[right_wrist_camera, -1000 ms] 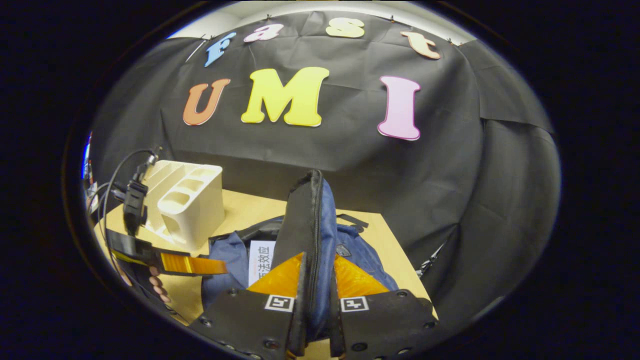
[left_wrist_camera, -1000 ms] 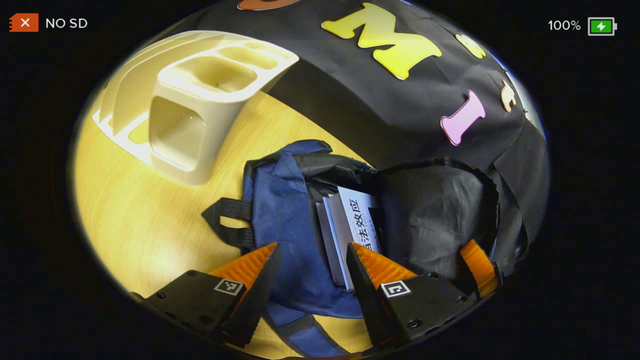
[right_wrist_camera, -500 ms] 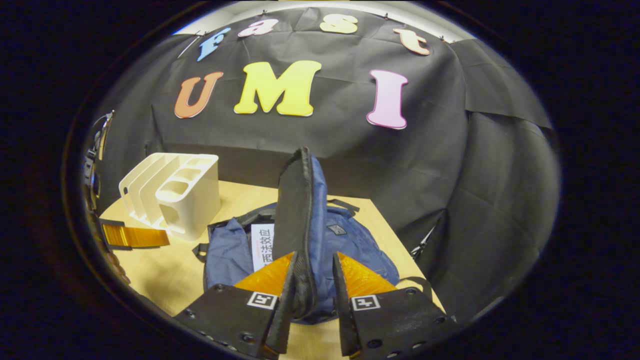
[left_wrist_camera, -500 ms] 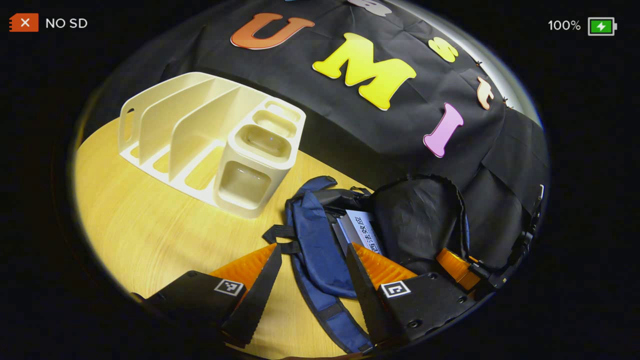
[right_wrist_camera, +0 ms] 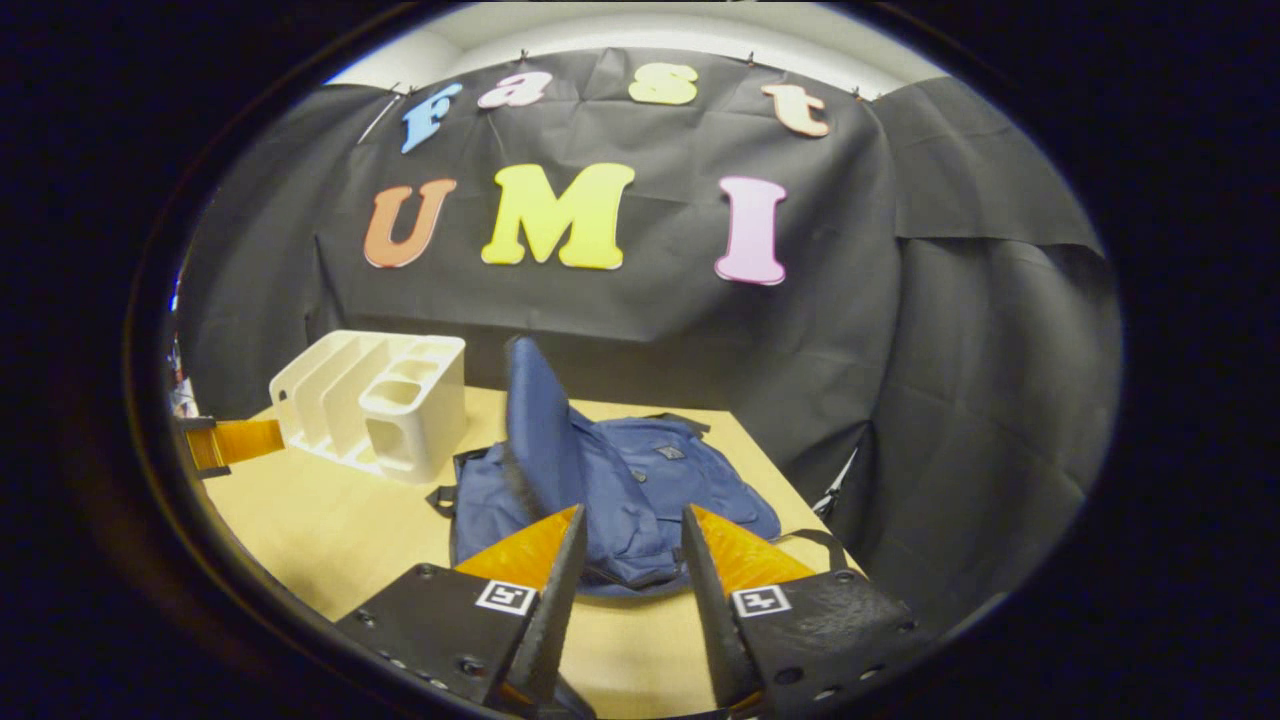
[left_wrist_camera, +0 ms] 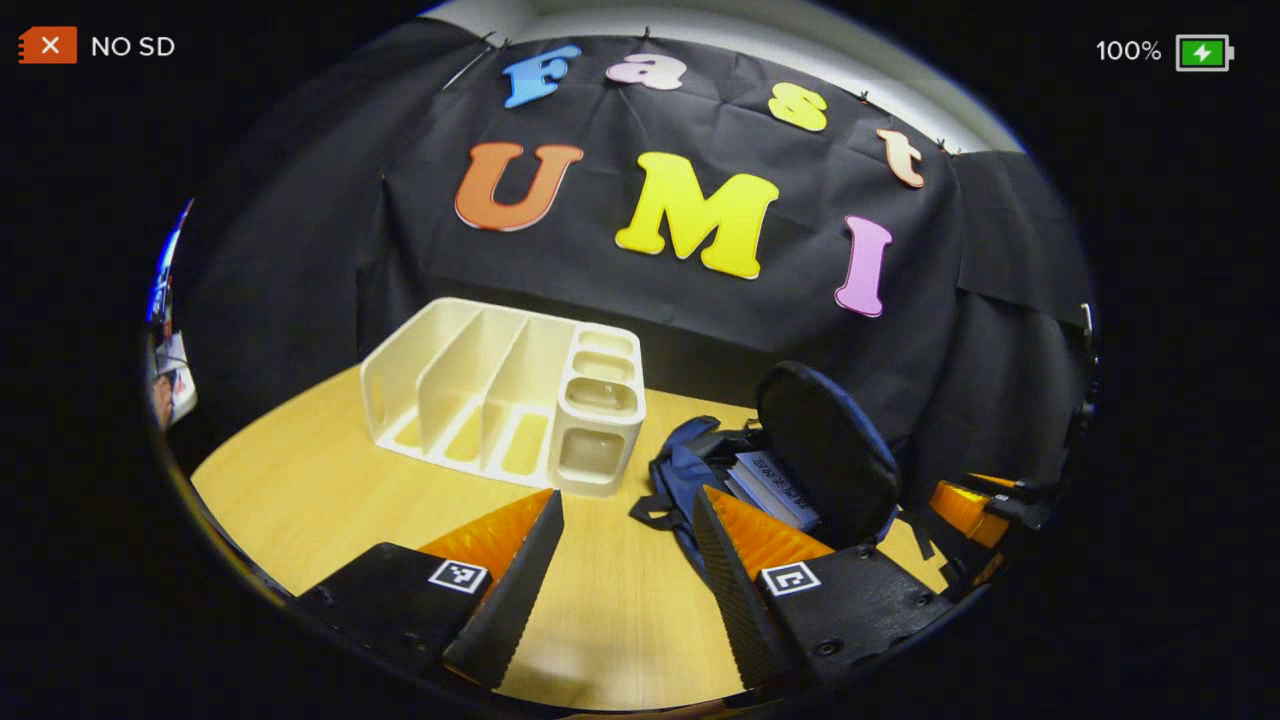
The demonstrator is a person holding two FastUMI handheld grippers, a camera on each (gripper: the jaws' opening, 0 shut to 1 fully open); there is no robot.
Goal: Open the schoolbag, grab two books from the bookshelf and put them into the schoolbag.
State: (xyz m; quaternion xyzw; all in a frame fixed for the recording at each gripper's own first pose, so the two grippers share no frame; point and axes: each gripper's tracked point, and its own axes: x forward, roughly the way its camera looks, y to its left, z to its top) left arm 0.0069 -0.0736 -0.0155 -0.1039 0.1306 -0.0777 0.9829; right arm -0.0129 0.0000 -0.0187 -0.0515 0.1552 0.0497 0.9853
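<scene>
Left gripper (left_wrist_camera: 625,515) open, nothing between fingers, low in frame above wooden table (left_wrist_camera: 330,500). Blue schoolbag (left_wrist_camera: 690,470) lies right of centre in left gripper view, flap (left_wrist_camera: 825,450) standing up. Two books (left_wrist_camera: 775,485) inside bag, under flap. White bookshelf (left_wrist_camera: 500,395) in middle of frame, just left of bag, slots bare. Right gripper (right_wrist_camera: 625,545) open, holds nothing, bottom centre of right gripper view. Schoolbag just past its tips, flap upright. Bookshelf at left.
</scene>
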